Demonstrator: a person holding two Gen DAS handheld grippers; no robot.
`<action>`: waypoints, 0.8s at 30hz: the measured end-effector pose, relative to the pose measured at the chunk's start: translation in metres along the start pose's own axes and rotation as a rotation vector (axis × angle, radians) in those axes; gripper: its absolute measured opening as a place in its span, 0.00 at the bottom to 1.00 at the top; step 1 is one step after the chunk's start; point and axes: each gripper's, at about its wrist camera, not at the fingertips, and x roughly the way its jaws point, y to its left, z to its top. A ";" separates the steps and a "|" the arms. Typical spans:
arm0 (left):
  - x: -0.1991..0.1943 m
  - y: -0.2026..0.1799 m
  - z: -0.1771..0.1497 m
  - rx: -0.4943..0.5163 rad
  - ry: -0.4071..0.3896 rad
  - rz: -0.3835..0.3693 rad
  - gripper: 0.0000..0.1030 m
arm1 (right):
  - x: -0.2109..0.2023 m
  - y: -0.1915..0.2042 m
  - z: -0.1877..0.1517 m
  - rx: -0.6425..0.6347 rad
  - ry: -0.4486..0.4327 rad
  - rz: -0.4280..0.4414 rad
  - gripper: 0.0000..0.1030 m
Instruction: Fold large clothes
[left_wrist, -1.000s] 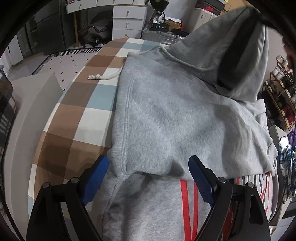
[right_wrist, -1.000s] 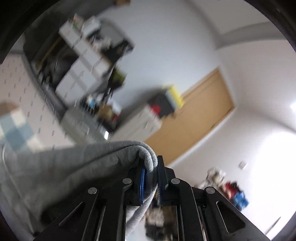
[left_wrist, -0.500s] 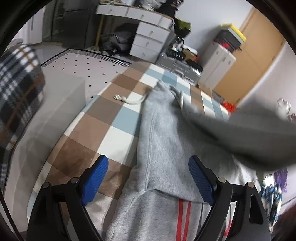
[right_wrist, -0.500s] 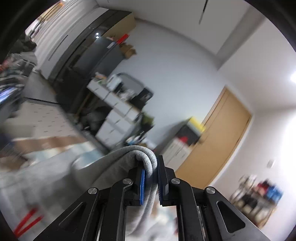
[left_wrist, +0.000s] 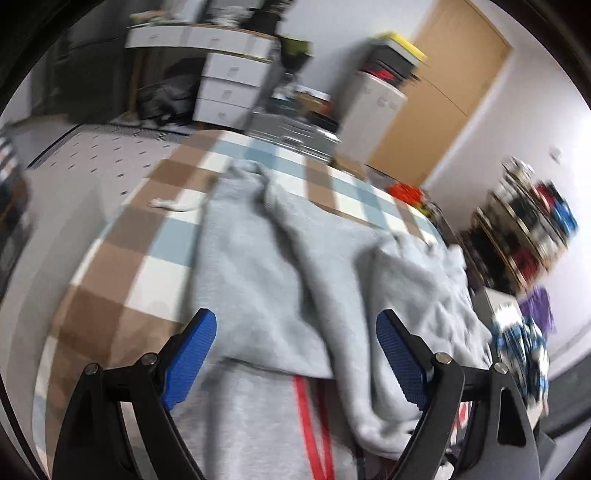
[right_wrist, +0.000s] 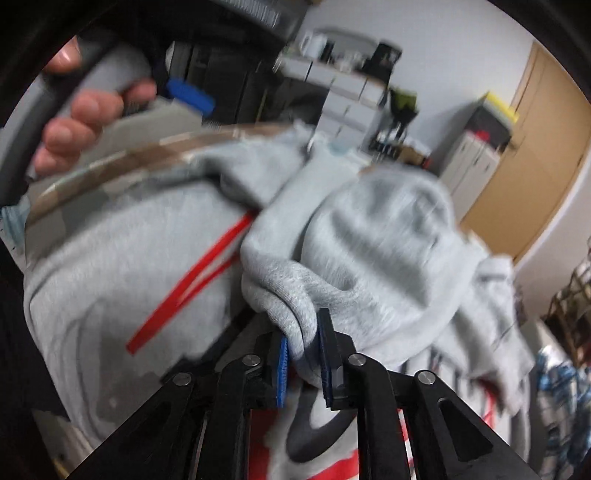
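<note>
A grey hoodie (left_wrist: 258, 277) with red stripes (left_wrist: 310, 417) lies on a table under a brown, blue and white checked cloth (left_wrist: 147, 277). Its white drawstring (left_wrist: 173, 205) trails off to the left. My left gripper (left_wrist: 295, 321) hovers open over the near part of the hoodie, nothing between its blue pads. In the right wrist view, my right gripper (right_wrist: 303, 332) has a thick fold of the hoodie (right_wrist: 369, 240) between its pads; the jaws are opening but the pads still touch the cloth. The folded-over part is heaped on the hoodie's body beside the red stripes (right_wrist: 192, 288).
A person's hand (right_wrist: 85, 114) grips the other tool's handle at the upper left. Beyond the table stand white drawers (left_wrist: 229, 88), a silver case (left_wrist: 295, 136), a wooden door (left_wrist: 443, 92) and a cluttered shelf (left_wrist: 528, 229). The table's left edge drops to a dotted floor (left_wrist: 92, 158).
My right gripper swung down from high in the air, carrying the grey fold over onto the hoodie's body. Its jaws stand slightly wider. The left gripper tilted up a little, still open.
</note>
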 end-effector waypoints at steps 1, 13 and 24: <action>0.002 -0.005 0.001 0.023 0.009 -0.024 0.83 | 0.001 -0.003 -0.001 0.025 0.013 0.016 0.18; 0.047 -0.099 0.032 0.313 0.116 -0.130 0.83 | -0.084 -0.144 -0.038 0.638 -0.238 0.295 0.94; 0.153 -0.132 0.029 0.347 0.418 0.162 0.50 | -0.082 -0.159 -0.044 0.612 -0.235 0.250 0.94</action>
